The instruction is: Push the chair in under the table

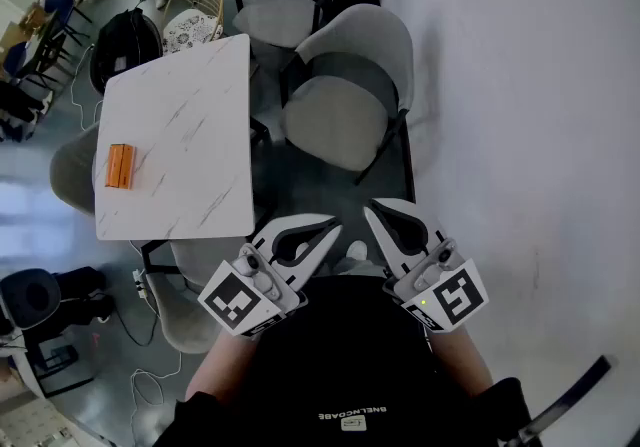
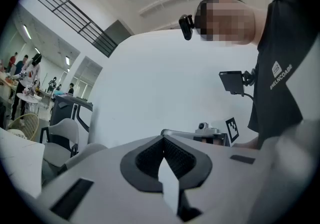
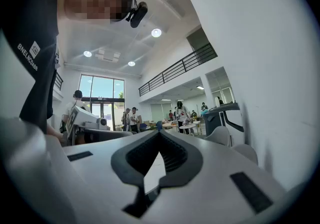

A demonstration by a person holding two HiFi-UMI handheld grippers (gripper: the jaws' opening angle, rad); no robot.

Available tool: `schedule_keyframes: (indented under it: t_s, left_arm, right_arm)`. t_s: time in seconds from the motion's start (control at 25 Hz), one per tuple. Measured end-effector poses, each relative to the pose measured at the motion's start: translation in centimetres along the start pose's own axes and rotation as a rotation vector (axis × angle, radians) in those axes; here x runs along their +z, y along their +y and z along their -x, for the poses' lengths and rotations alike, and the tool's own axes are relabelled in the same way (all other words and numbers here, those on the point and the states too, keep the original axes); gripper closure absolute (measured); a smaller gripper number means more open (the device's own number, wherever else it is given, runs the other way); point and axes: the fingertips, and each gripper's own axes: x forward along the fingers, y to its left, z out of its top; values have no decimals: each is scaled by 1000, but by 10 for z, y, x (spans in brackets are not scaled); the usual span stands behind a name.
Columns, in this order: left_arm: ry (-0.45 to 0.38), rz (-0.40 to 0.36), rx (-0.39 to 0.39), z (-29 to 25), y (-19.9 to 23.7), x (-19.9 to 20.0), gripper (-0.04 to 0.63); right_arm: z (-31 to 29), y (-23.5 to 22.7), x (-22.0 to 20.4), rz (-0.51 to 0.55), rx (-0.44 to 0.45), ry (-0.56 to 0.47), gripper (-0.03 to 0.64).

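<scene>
As the head view looks down, the grey padded chair (image 1: 345, 100) stands pulled out, apart from the white tabletop's (image 1: 190, 125) right edge. There is open floor (image 1: 300, 180) between them and the wall (image 1: 520, 85) is just beside the chair. An orange box (image 1: 119, 166) lies on the tabletop. The left gripper view shows the left gripper (image 2: 163, 138) closed and empty. The right gripper view shows the right gripper (image 3: 160, 134) likewise closed on nothing.

Reading "BNELNCDABE", as far as legible, in white capitals beside a small square logo on the black shirt (image 1: 300, 375), appearing upside down in the head view and again on that shirt in both gripper views. Showing square black-and-white coded markers, without letters or digits, on the left cube (image 1: 235, 300) of the left gripper (image 1: 325, 229) and the right cube (image 1: 457, 297) of the right gripper (image 1: 372, 206). Finding nothing else legible.
</scene>
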Motion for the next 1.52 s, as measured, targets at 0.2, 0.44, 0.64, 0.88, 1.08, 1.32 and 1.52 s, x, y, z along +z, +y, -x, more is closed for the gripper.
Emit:
schedule_keyframes:
  t_s: [0.2,0.44,0.64,0.88,1.08,1.32,1.52]
  left_arm:
    - [-7,21,42,2,9,4,591]
    - [-46,67,33,15,21,7,591]
    - [-88,44,-6,25,24,11,591]
    - [-55,41,-28,46,41,4,591]
    - [-43,85,0,71,78,-8,591]
    - [9,99,12,88,108,-24,589]
    - [32,125,46,75,126,-29,589]
  right_arm:
    - [-6,2,1,-5,13,7,606]
    - [-18,11,-2,2,23,11,606]
    - [-27,14,-7,-42,22,11,606]
    - [-48,9,-20,-72,-37,29,606]
    - [-70,1,-29,-85,-107,46,606]
    - [-86,-9,-34,-64,-146,74,604]
    - [-90,-38,-38,-61,-154,98,604]
